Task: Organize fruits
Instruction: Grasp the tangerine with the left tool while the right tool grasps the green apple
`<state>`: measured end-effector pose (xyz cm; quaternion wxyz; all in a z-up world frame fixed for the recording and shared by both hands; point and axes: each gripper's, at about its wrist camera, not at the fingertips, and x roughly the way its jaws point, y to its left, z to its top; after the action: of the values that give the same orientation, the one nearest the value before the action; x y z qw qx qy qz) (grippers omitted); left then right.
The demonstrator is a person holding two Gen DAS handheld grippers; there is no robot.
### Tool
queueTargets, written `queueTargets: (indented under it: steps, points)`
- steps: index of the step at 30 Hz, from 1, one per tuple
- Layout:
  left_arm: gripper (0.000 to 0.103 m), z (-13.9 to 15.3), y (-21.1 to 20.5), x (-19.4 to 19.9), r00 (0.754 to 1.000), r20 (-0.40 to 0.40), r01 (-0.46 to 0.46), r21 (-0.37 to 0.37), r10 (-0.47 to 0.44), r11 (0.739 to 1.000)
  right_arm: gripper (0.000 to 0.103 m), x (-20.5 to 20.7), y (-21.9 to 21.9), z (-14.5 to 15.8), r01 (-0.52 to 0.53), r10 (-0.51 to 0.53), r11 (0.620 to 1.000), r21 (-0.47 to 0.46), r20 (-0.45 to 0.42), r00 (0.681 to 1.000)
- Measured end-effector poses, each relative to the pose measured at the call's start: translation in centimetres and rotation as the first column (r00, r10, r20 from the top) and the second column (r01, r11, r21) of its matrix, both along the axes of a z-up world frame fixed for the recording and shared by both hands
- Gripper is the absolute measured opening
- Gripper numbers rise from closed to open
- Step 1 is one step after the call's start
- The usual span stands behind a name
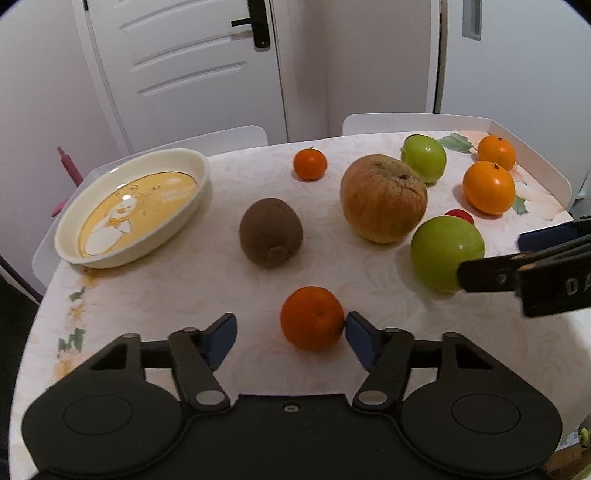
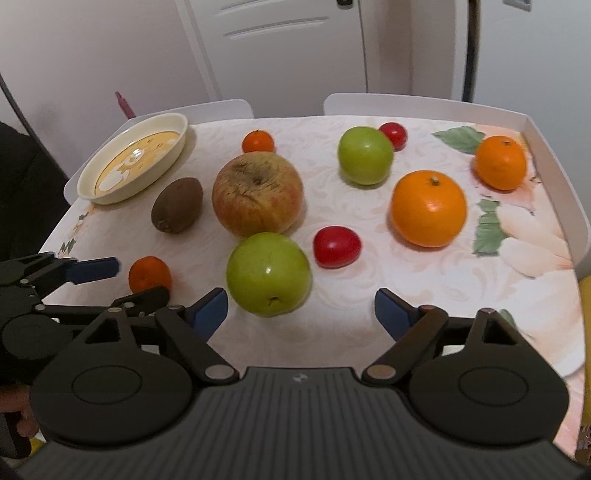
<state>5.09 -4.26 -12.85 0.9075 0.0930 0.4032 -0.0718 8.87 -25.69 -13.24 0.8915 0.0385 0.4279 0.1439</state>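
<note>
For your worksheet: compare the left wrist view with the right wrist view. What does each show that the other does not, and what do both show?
Only the left wrist view shows the door handle. Only the right wrist view shows the far tomato and the near tomato whole. Both show the dish, kiwi, big apple, near green apple and the near tangerine between the left gripper's fingers.

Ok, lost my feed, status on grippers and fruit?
Left gripper open around small tangerine, one pad touching. Right gripper open behind green apple. Dish empty. Nothing blocking.
</note>
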Motion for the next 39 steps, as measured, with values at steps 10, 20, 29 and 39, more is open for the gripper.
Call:
queueTargets:
  steps: [10, 20, 29, 39]
  points:
    - [0.043, -0.5, -1.2, 0.1, 0.999, 0.002, 0.034, 0.016, -0.034, 0.999, 0.092, 0.9, 0.8, -0.8, -0.036, 0.036, 0.999, 0.026, -0.001, 0.999]
    - [0.042, -0.5, -0.9, -0.4, 1.000, 0.006, 0.006, 0.016, -0.006, 1.000, 0.081, 1.6, 1.5, -1.0, -0.070, 0.070, 0.997, 0.041, 0.003, 0.998]
    - [0.042, -0.2, 0.0, -1.0, 0.999, 0.010, -0.033, 0.011, 0.033, 0.999, 0.071, 2.1, 1.8, -0.8, -0.082, 0.082, 0.996, 0.030, 0.010, 0.997]
    - [0.042, 2.3, 0.7, -2.1, 0.994, 0.044, -0.097, -0.006, 0.097, 0.995, 0.071, 1.3, 2.7, 2.0, -0.132, 0.131, 0.991, 0.033, 0.045, 0.990]
